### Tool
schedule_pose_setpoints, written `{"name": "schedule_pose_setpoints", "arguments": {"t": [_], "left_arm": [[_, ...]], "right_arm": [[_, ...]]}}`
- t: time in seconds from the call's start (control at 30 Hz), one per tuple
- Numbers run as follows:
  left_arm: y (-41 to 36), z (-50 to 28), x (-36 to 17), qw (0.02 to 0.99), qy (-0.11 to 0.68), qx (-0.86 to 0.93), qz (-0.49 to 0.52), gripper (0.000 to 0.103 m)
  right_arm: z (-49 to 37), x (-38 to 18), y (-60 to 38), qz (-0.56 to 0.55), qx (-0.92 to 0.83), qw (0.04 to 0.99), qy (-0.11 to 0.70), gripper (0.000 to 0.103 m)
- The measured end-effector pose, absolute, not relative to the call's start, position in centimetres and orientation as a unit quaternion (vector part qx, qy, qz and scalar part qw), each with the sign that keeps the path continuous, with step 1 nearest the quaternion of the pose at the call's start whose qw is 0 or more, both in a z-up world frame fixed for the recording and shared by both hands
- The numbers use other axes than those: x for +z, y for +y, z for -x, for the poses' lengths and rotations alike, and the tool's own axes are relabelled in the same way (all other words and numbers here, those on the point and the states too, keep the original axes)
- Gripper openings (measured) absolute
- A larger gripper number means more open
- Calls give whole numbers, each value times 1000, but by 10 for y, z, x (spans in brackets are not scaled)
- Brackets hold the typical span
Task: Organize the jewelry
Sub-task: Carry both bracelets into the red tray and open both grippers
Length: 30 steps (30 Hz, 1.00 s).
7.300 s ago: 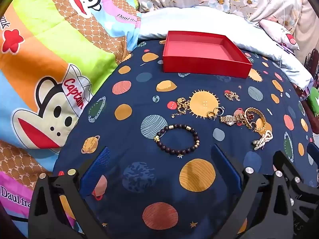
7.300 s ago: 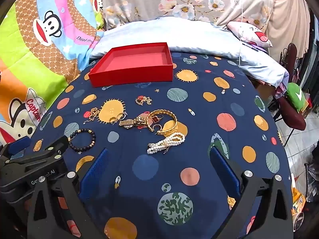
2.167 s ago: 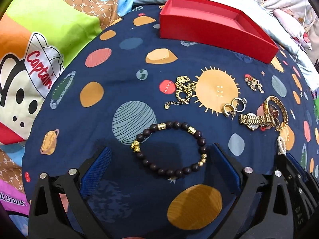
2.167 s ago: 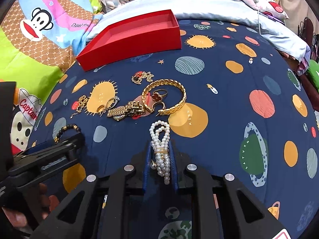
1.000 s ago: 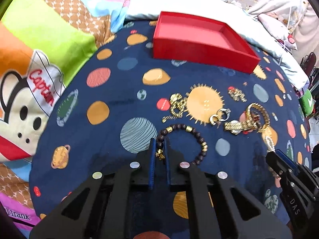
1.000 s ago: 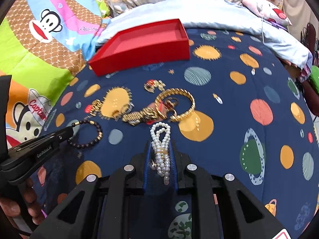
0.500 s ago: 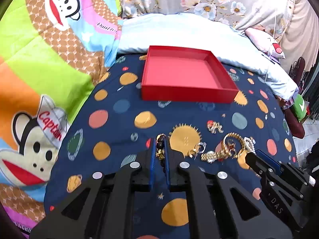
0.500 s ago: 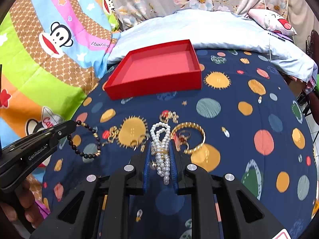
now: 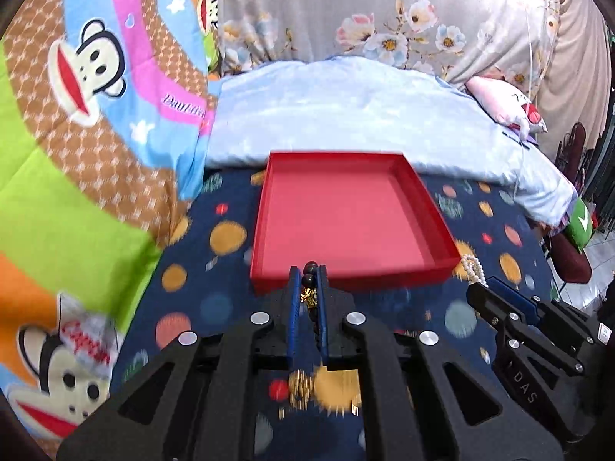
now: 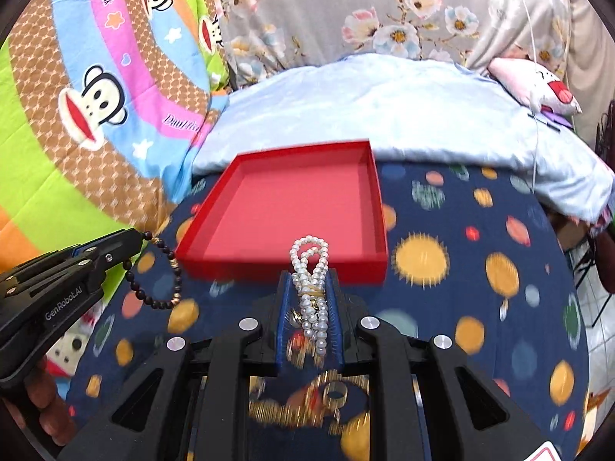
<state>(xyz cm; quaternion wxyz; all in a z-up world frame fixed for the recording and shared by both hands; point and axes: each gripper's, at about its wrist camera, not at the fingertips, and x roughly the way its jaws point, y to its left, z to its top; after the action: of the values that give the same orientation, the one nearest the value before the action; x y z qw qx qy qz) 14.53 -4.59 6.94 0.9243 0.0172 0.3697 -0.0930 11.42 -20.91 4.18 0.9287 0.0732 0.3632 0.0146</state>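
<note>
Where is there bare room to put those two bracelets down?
The red tray is bare from wall to wall. The pearl bracelet and dark bead bracelet hang near its front wall. Nearer the camera, under the tongs, gold pieces crowd the blue spread.

I see a bed spread with a navy planet-print sheet (image 10: pixel 480 230). Far across it lies a pale blue quilt (image 9: pixel 346 103), with a grey floral curtain (image 10: pixel 384 7) hanging behind. To the left rises a bright cartoon-monkey blanket (image 9: pixel 88 88). At the far right a pink-and-white pillow (image 10: pixel 546 88) sits on the quilt, and beyond the bed's right edge I can make out pale floor tiles (image 10: pixel 592 299).
</note>
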Motion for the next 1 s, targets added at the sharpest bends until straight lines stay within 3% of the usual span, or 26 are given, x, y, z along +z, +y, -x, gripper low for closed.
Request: {"name": "schedule_pose_setpoints", "arguments": {"t": [0.3,1.0], "left_arm": [[-54,-225,81,934,345,-90,-16,7],[-81,-352,22,920,385,-60,-35,8]], "right_arm": [[-208,44,-245,-120,11,921,370,17],[-340,-5,-242,-80,6,905,418,18]]}}
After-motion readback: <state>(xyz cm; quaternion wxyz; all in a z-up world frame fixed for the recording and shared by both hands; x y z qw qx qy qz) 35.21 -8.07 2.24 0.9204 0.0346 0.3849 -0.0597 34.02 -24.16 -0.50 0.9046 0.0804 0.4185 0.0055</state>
